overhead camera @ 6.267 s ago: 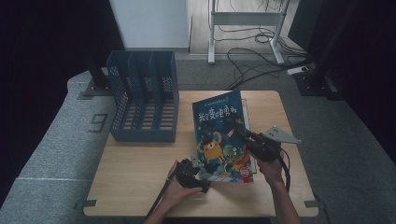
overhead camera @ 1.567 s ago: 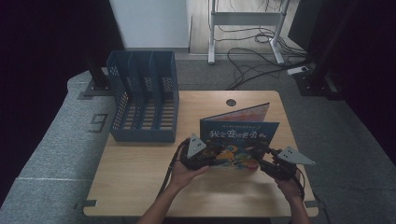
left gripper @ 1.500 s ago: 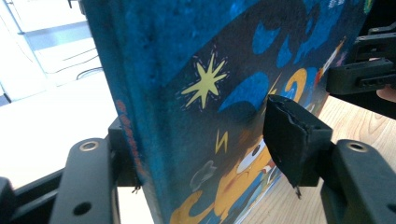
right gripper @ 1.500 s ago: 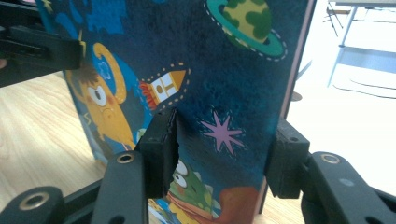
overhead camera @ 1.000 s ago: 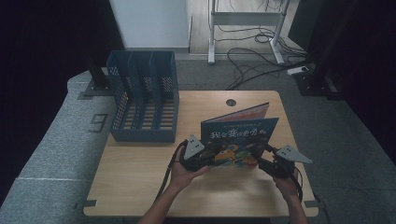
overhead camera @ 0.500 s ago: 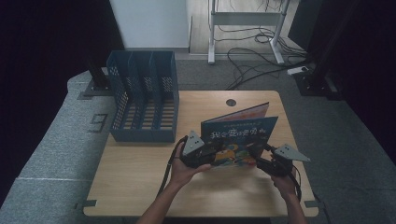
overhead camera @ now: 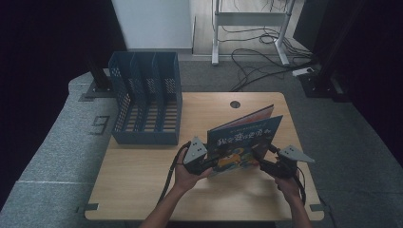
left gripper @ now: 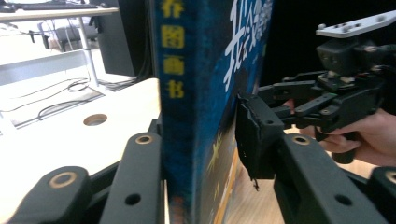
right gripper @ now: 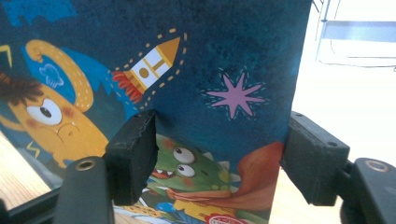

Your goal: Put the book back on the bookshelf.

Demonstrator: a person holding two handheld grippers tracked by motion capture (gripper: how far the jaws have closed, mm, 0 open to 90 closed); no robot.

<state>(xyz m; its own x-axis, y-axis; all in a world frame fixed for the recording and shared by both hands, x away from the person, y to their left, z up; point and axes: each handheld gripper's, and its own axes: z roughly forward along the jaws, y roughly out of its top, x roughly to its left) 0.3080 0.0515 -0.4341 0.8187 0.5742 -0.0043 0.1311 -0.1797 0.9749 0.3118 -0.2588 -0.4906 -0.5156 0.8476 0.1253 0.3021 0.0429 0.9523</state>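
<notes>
On table near centre, blue picture book stands upright on edge, right of blue file rack. Left gripper jaws just closing, clamped on book's spine end. Right gripper jaws just opening, spread wide around book's right edge, pads apart from cover.

The book stands on edge near the worktop's front edge and hides the strip of worktop behind it. In the left gripper view the picture's top edge cuts off its title, and its spine covers the inner face of one of the fingers. In the right gripper view the cover's drawings run off the top and left edges. The rack's compartments are too dark to tell their contents.
</notes>
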